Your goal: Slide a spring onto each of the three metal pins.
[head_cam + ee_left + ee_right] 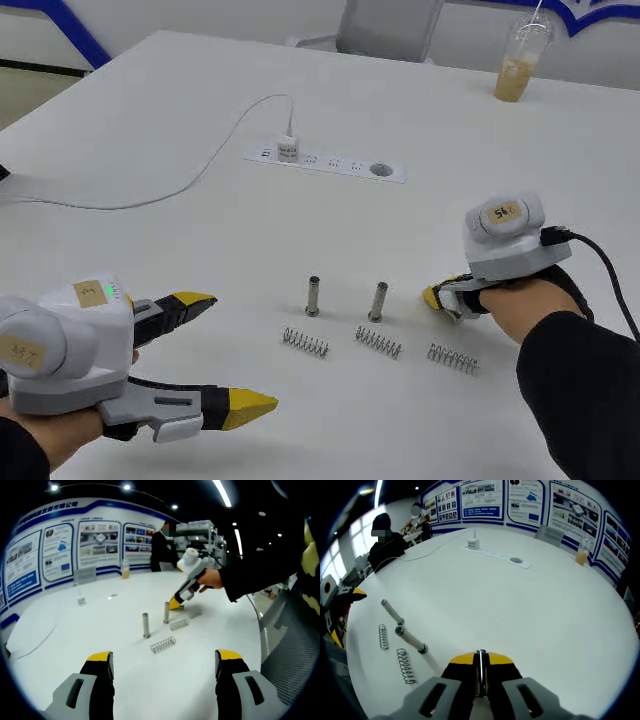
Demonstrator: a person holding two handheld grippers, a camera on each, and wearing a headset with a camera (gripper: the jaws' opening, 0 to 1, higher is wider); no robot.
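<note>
Two metal pins [313, 296] [378, 300] stand upright on the white table [200, 120]. Three springs [305, 343] [378, 342] [453, 359] lie in a row just in front of them. My right gripper [445, 297] is down at the table to the right of the pins, above the right-hand spring. Its jaws are shut on a third thin metal pin [480, 672]. My left gripper [225, 350] hovers at the lower left, open and holding nothing, and points toward the pins [146, 625] [166, 612] and springs [163, 644] [179, 625].
A white power strip [325, 164] with a plugged-in adapter [288, 150] and its cable lies behind the pins. A plastic cup of drink [520, 62] stands at the far right edge, with a chair [385, 25] beyond. People [387, 542] sit off the table's side.
</note>
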